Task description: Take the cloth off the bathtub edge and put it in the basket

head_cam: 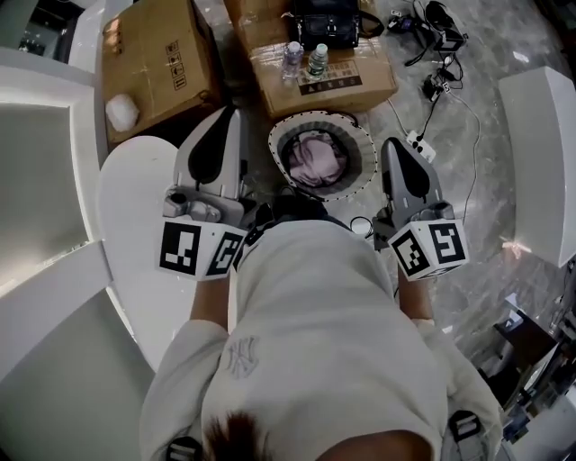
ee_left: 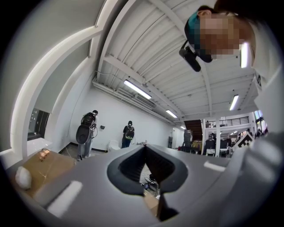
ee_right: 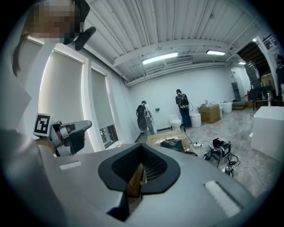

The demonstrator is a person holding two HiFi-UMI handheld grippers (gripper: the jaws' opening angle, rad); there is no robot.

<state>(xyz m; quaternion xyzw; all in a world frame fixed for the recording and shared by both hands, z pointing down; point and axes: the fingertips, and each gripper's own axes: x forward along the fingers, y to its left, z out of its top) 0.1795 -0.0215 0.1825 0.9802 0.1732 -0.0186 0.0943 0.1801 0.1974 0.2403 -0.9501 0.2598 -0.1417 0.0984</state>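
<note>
Under me is a glossy grey marbled floor (head_cam: 490, 54). At my left runs the smooth white bathtub edge (head_cam: 130, 234), and it is bare. The crumpled pink cloth (head_cam: 315, 160) lies inside the round white perforated basket (head_cam: 365, 158), which stands on the floor just ahead of me, between my two hands. Beyond the basket are two brown cardboard boxes (head_cam: 157, 63). The nearer one carries two clear plastic bottles (head_cam: 306, 61), with a black bag (head_cam: 328, 22) behind it. Black cables and a white power strip (head_cam: 419, 144) trail across the floor to the right, near a white block (head_cam: 540, 153).

My left tool (head_cam: 225, 122) and my right tool (head_cam: 396, 153) are held level on either side of the basket and touch neither it nor the cloth. Both are clenched, tips together with nothing between them.

Only the tool cameras show the room. It is a long hall with white walls, a ribbed ceiling with strip lights (ee_right: 159, 57), and two people with backpacks (ee_left: 88, 133) standing by the far wall. The left one also catches a railed upper level (ee_left: 230, 122). The right one shows tall window panels (ee_right: 64, 93) and my other tool beside them. Neither tool camera sees the basket.
</note>
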